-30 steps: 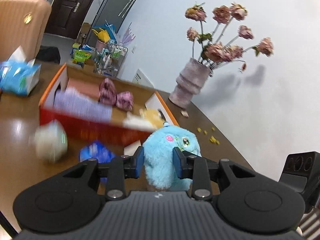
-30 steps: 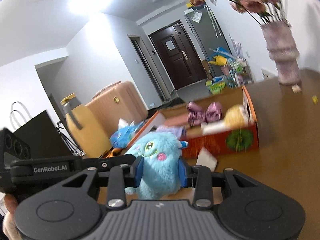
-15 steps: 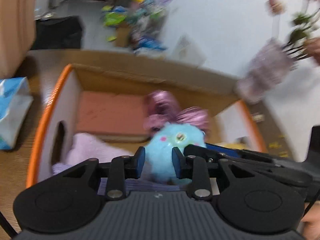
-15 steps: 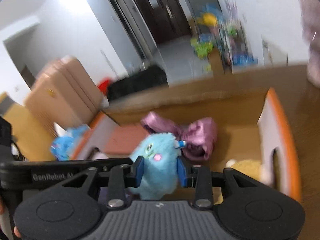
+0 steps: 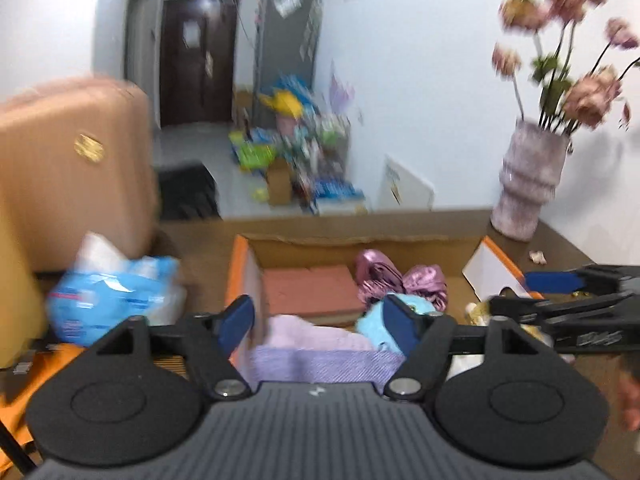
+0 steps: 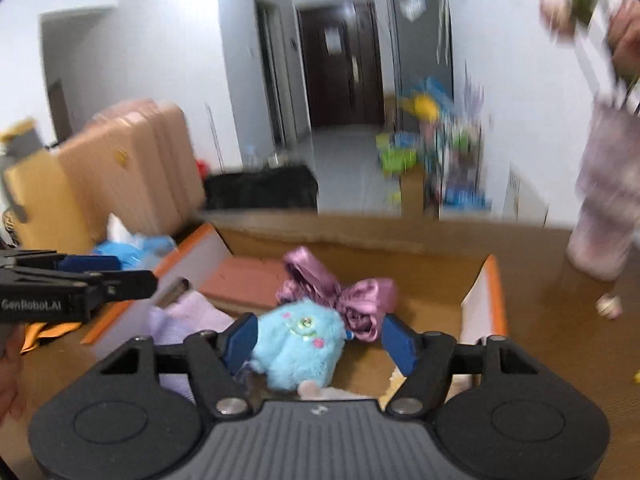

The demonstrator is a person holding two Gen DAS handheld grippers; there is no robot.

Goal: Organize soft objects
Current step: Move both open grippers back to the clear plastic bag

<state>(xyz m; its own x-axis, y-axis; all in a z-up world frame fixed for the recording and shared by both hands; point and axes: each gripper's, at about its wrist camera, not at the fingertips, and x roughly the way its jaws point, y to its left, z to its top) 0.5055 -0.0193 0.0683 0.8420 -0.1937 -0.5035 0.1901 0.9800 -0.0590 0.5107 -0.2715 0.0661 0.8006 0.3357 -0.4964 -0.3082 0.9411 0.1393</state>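
Both grippers, left gripper (image 5: 316, 326) and right gripper (image 6: 318, 340), are spreading their jaws, pads clear of the blue plush monster (image 6: 298, 346). It sits inside the cardboard box (image 6: 494, 280), near its front edge, against the purple satin bow (image 6: 340, 292) and beside the lilac cloth (image 5: 316, 340). Pulling back carelessly, a pad might snag its fur and tip it out. Motion blur hides whether it has settled; its underside is hidden.
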